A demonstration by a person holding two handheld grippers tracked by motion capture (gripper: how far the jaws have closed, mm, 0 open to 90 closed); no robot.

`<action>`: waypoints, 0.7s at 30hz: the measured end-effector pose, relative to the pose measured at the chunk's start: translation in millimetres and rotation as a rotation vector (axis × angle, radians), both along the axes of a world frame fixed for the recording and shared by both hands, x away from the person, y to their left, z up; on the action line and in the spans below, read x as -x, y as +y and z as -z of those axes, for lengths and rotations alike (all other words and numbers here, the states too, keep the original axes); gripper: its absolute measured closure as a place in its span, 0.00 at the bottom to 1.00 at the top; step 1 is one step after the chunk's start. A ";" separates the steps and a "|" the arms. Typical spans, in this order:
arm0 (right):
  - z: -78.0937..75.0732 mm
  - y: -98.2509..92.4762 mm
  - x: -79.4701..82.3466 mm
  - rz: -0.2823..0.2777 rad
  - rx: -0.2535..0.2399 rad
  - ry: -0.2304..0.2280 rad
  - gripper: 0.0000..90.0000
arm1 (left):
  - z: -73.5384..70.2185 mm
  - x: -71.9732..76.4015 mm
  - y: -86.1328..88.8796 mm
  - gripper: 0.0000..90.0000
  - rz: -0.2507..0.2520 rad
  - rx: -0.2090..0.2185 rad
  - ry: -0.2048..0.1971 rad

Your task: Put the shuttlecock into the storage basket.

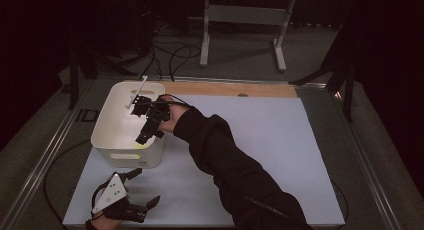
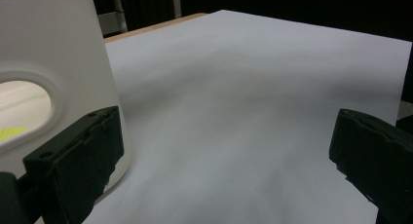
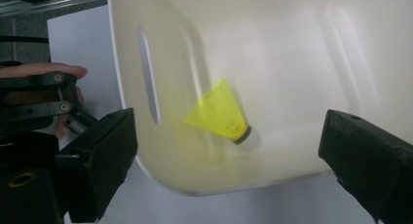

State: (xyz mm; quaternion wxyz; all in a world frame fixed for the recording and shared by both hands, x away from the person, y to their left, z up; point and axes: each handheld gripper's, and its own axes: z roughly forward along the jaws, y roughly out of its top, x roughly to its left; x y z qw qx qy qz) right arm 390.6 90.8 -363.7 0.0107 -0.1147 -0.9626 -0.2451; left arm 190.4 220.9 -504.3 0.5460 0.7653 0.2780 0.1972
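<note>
Right gripper (image 3: 229, 151) jaws wide, nothing held, over the white bin (image 3: 292, 48).
Yellow shuttlecock (image 3: 221, 114) lies frame centre on bin floor, long axis diagonal, cork lower right, skirt upper left. Left gripper (image 2: 219, 165) wide, empty, lower frame.

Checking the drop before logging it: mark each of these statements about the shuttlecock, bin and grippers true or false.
1. The shuttlecock lies inside the bin. True.
2. The right gripper grips the shuttlecock. False: its jaws stand open, the shuttlecock free beyond them.
3. The left gripper is over the bin. False: it is beside the bin, above the mat.
4. The shuttlecock is yellow. True.
5. The left gripper is open. True.
</note>
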 end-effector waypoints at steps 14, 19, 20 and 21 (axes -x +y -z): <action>-9.2 -14.3 3.0 0.004 -0.031 -0.045 0.08 | 0.2 0.1 -1.3 0.00 0.002 -0.004 0.001; -12.1 -19.6 5.0 0.008 -0.041 -0.061 0.08 | 0.2 -0.3 -1.9 0.00 0.004 -0.004 0.002; -13.3 -22.4 5.5 0.014 -0.046 -0.065 0.08 | 0.1 -0.5 -2.0 0.00 0.006 -0.004 0.002; -12.8 -24.3 5.0 0.006 -0.051 -0.075 0.08 | 0.1 -0.4 -2.2 0.00 0.006 -0.005 0.001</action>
